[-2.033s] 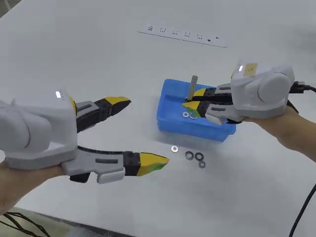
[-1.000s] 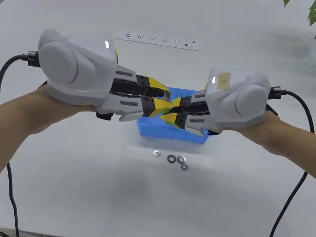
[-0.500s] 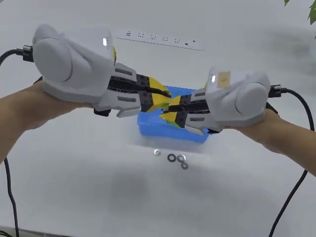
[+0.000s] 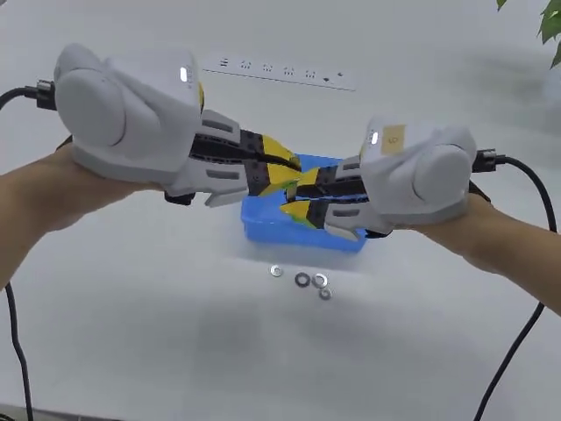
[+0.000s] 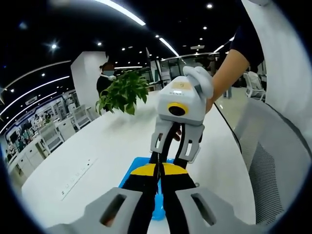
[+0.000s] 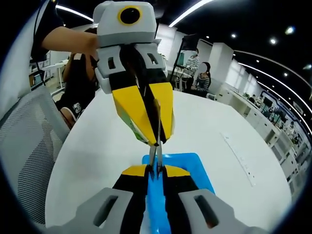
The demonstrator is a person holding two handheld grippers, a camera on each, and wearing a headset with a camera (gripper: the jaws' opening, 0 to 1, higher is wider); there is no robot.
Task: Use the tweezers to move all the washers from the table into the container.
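Note:
Both grippers meet tip to tip above the blue container (image 4: 263, 230). In the right gripper view the thin metal tweezers (image 6: 157, 148) run from my right gripper (image 6: 157, 170) up into the yellow jaws of my left gripper (image 6: 157, 139); both are shut on them. In the head view the left gripper (image 4: 291, 169) comes from the left and the right gripper (image 4: 294, 200) from the right, hiding most of the container. Several washers (image 4: 302, 280) lie on the white table just in front of it. From the left gripper (image 5: 161, 168) the right gripper (image 5: 165, 158) faces me over the container (image 5: 128, 171).
A white power strip (image 4: 276, 72) lies at the back of the table. Black cables trail from both grippers. A potted plant (image 5: 122, 92) stands at the table's far end, and people and chairs are beyond it.
Two seconds ago my left gripper hung open at the left; it has come up to the right gripper and shut on the tweezers. In the last second both barely moved.

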